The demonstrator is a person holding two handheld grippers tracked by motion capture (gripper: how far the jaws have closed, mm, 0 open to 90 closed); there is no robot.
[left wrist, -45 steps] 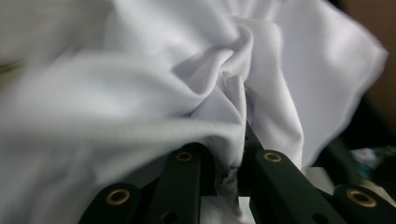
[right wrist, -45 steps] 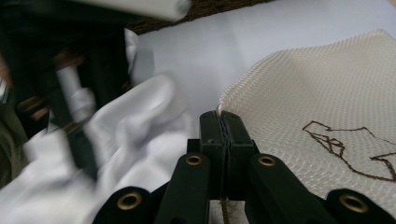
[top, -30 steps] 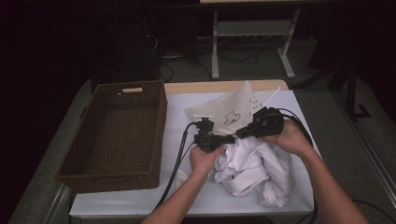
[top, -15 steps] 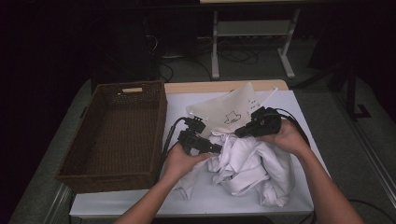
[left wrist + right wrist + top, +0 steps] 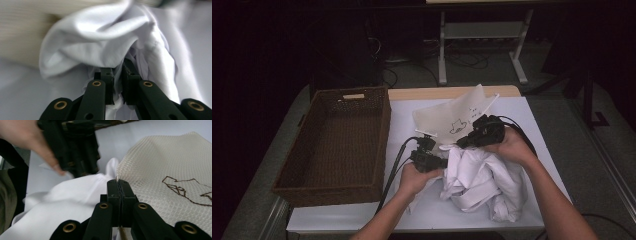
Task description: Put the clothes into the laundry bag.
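High view: left gripper and right gripper both clench white cloth beside basket.

White garment, cream mesh bag

Left gripper jaws just closing; right gripper jaws clamped.

I count one basket at the left of the frame, one mesh bag at centre, one white garment below it, and my two grippers.
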